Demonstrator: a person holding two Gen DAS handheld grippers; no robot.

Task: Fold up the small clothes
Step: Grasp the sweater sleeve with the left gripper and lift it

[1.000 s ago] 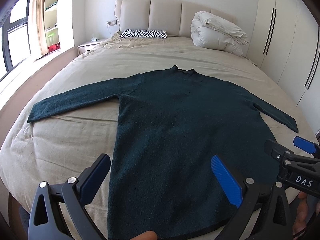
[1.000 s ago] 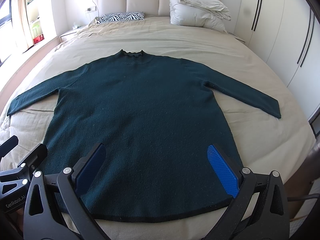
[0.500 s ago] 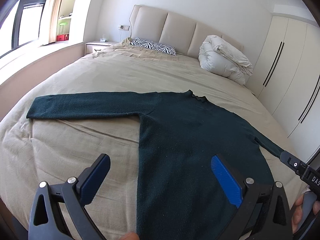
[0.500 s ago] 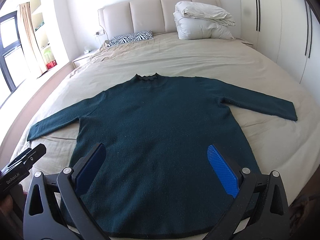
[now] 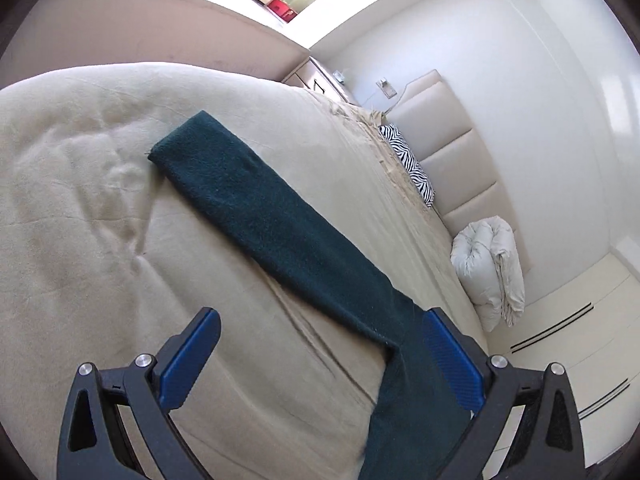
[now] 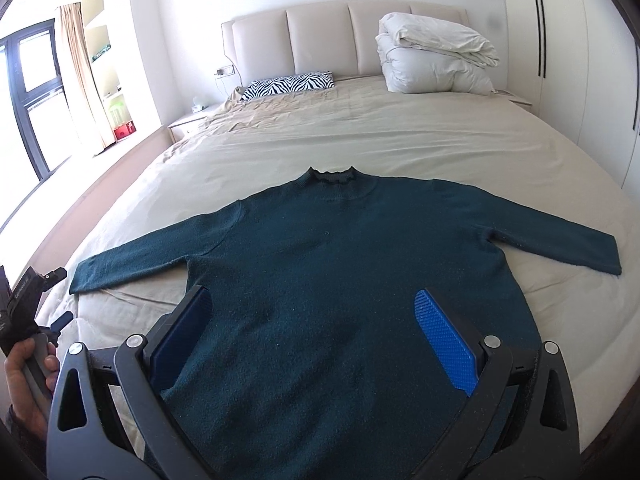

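A dark teal sweater [image 6: 332, 280] lies flat on the beige bed [image 6: 360, 128], collar toward the headboard, both sleeves spread out. My right gripper [image 6: 312, 340] is open and empty above the sweater's lower body. My left gripper [image 5: 316, 360] is open and empty, tilted, above the bed beside the armpit of the left sleeve [image 5: 256, 216], whose cuff [image 5: 176, 148] lies further ahead. The left gripper also shows at the left edge of the right wrist view [image 6: 44, 304], held in a hand near that sleeve's cuff.
A zebra pillow [image 6: 288, 85] and a folded white duvet [image 6: 436, 60] sit by the padded headboard [image 6: 328, 40]. A nightstand [image 6: 188, 126] and window are at the left, white wardrobes [image 6: 568, 40] at the right. The bed's left edge drops off near the sleeve.
My left gripper has swung left and tilted, from over the sweater's body to the left sleeve. My right gripper has risen and pitched up slightly. The sweater has not moved.
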